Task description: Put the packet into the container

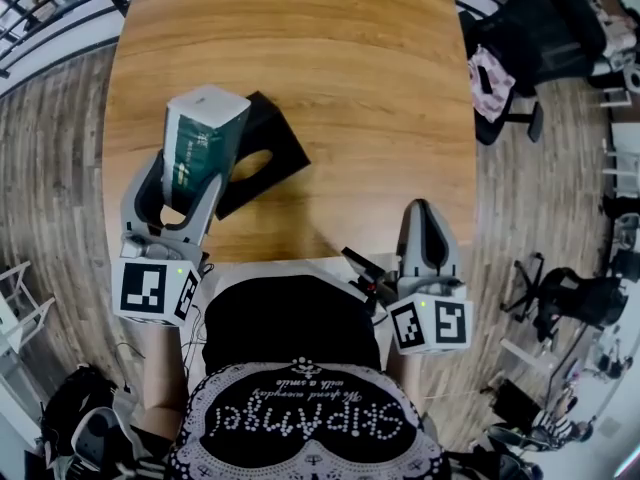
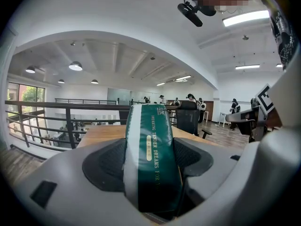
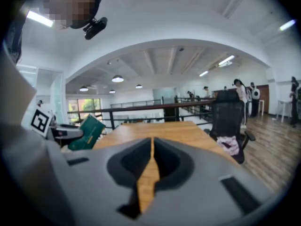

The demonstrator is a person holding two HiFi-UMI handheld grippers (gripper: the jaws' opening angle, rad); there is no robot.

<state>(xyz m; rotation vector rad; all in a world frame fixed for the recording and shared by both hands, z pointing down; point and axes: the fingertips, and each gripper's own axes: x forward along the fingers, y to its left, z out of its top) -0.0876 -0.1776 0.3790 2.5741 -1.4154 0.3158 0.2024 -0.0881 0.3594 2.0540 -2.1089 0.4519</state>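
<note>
We find the left gripper (image 1: 183,193) clamped on the lower end of the green-and-white packet (image 1: 205,133), holding it clear of the table (image 1: 350,68) and just beside the black container (image 1: 278,140). We judge it is held there to bring it over the opening. The packet's long axis runs in line with the jaws, and its free white end points up and away from the person. The right gripper (image 1: 428,230) waits near the table's near edge with its jaws together and nothing between them; it appears to have no part in the carry.
</note>
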